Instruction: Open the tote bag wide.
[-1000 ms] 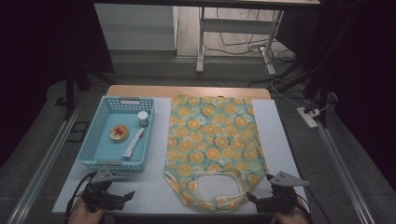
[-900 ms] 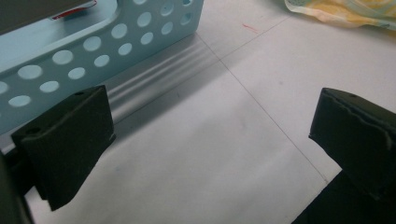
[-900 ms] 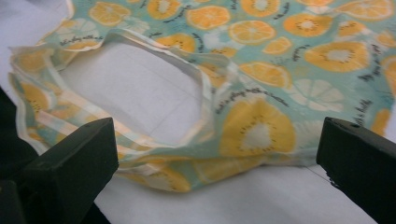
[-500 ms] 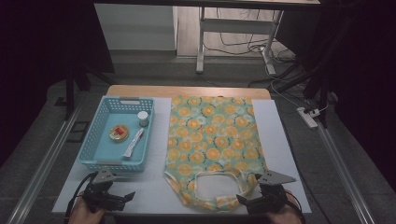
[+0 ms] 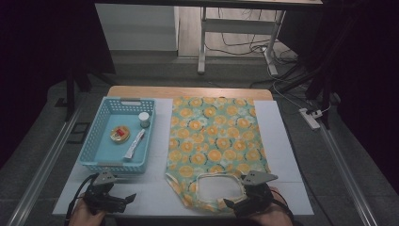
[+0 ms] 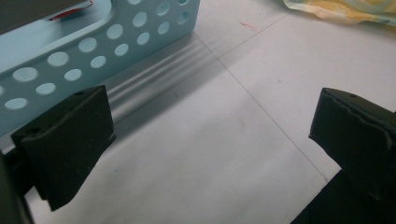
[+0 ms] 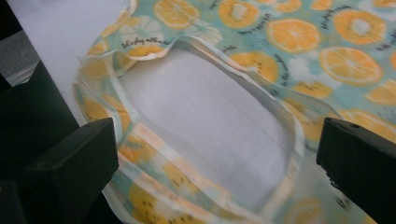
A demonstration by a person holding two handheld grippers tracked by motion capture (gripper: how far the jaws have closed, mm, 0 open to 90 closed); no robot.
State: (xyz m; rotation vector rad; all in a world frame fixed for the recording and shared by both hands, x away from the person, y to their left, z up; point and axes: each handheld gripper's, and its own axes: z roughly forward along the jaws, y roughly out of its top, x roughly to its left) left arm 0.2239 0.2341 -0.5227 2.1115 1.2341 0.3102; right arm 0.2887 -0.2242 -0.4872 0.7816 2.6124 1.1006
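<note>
A teal apron printed with orange slices [image 5: 214, 136] lies flat on the white table [image 5: 287, 155], its neck loop [image 5: 214, 186] toward the near edge. My right gripper [image 5: 235, 203] is open at the near right, its jaws wide apart over the neck loop [image 7: 205, 140], holding nothing. My left gripper [image 5: 124, 200] rests open at the near left. Its jaws span bare table [image 6: 210, 154] beside the basket wall [image 6: 93, 51], with a corner of the apron [image 6: 345, 11] farther off.
A light blue perforated basket [image 5: 96, 155] stands left of the apron, holding a small round tin [image 5: 120, 134], a white tube [image 5: 134, 144] and a small jar [image 5: 144, 119]. Bare white table lies right of the apron. Beyond the table are a desk frame and floor cables.
My right gripper has moved left along the near edge, onto the apron's neck loop. The left gripper has stayed put.
</note>
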